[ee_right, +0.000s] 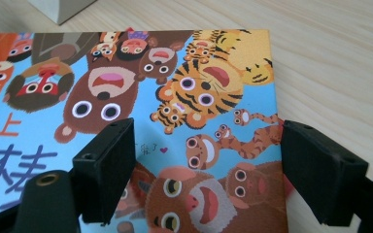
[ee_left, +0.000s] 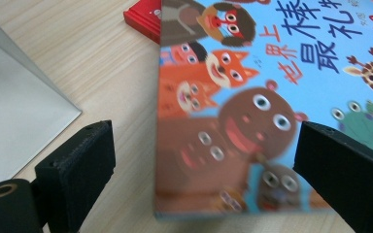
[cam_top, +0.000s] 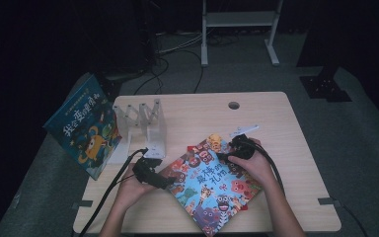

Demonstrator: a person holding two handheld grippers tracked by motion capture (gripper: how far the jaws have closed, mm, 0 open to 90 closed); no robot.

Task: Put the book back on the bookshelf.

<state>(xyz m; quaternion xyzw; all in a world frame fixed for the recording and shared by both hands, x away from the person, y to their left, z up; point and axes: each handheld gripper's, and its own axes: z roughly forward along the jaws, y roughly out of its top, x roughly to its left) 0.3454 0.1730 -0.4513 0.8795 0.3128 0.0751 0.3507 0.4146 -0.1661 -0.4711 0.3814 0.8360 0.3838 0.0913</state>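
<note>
The table (cam_top: 286, 148) has a pale wood-grain top, smooth and matt. On it, the picture book (cam_top: 212, 180) has a printed paper cover with a slight sheen. Left of the book, the book rack (cam_top: 145, 123) looks like clear, glossy plastic. The gripper pads (ee_right: 109, 165) are black, matt and finely textured.

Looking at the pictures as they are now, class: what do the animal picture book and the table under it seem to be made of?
Picture book: printed card or paper cover, smooth, probably coated; flat and stiff, with crisp colour print.
Table: pale wood or wood-look laminate, matt; straight grain lines run across it, so which of the two stays open.
</note>
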